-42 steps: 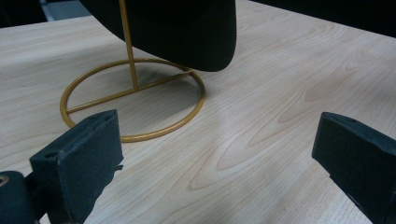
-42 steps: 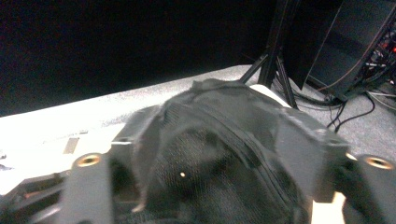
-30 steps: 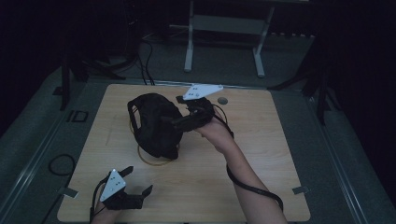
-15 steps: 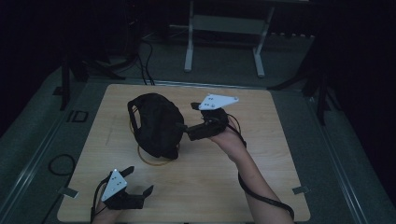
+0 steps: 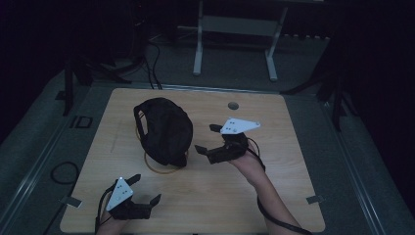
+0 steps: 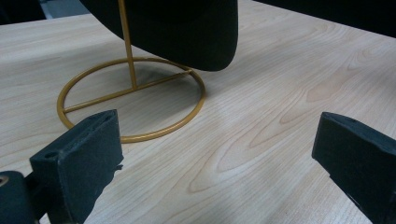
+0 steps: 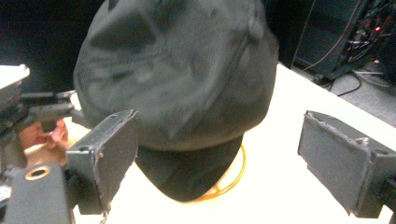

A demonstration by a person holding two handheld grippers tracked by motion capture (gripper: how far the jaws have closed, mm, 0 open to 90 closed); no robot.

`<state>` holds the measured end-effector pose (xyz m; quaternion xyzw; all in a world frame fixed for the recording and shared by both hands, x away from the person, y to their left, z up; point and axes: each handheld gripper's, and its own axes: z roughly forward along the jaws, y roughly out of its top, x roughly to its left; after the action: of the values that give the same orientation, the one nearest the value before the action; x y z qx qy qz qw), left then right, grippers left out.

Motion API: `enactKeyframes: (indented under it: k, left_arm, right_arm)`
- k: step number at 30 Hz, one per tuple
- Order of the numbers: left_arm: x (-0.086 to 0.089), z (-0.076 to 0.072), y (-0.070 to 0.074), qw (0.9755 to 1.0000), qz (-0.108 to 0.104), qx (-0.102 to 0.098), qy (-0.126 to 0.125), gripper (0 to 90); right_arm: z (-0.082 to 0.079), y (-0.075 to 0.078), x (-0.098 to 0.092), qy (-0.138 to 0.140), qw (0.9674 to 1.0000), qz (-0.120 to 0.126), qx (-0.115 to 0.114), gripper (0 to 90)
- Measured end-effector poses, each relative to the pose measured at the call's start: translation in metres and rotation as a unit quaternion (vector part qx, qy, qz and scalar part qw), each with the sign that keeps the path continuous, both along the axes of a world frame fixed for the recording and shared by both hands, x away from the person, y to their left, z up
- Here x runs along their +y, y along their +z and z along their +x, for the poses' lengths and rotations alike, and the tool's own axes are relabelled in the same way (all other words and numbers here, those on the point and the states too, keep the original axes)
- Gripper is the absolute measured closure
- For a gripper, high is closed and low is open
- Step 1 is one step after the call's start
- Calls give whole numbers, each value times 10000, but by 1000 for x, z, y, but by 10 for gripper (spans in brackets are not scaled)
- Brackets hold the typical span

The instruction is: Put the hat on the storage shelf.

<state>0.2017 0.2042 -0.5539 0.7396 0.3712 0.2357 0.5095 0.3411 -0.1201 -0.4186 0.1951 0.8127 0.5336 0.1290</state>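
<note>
A black cap (image 5: 164, 129) is resting on a gold wire stand (image 6: 133, 100) mid-table; the right gripper (image 5: 209, 141) (jaws spread) is facing it, the left gripper (image 5: 145, 191) gaping nearby.

Both tools were black, each topped by a grey three-cornered plate with small dark dots. The left gripper (image 5: 146, 189) trailed a black cable at seven o'clock; the right gripper (image 5: 208, 138) had one looping along the bare forearm (image 5: 266, 196). Jaw blocks showed round screw holes.
</note>
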Motion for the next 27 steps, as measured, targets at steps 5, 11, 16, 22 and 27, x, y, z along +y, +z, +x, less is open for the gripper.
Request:
enactKeyframes:
  k: [5, 11, 16, 22, 27]
  left_arm:
    - [0, 0, -1, 10000, 2, 24, -7, 20]
    - [0, 1, -1, 10000, -2, 44, -12, 20]
    - [0, 1, -2, 10000, -21, 46, -6, 20]
    - [0, 2, -2, 10000, 1, 50, 21, 20]
    - [0, 2, -2, 10000, 19, 55, 19, 20]
  right_arm:
    - [-7, -17, -5, 32, 10000, -81, 32, 119]
    - [-14, -37, -16, -13, 10000, -7, 61, 130]
    - [-17, -55, -27, -11, 9998, 8, 182, 129]
    - [-21, -74, -41, -84, 9995, -59, 301, 130]
    - [-28, -84, -50, -113, 9995, -129, 267, 130]
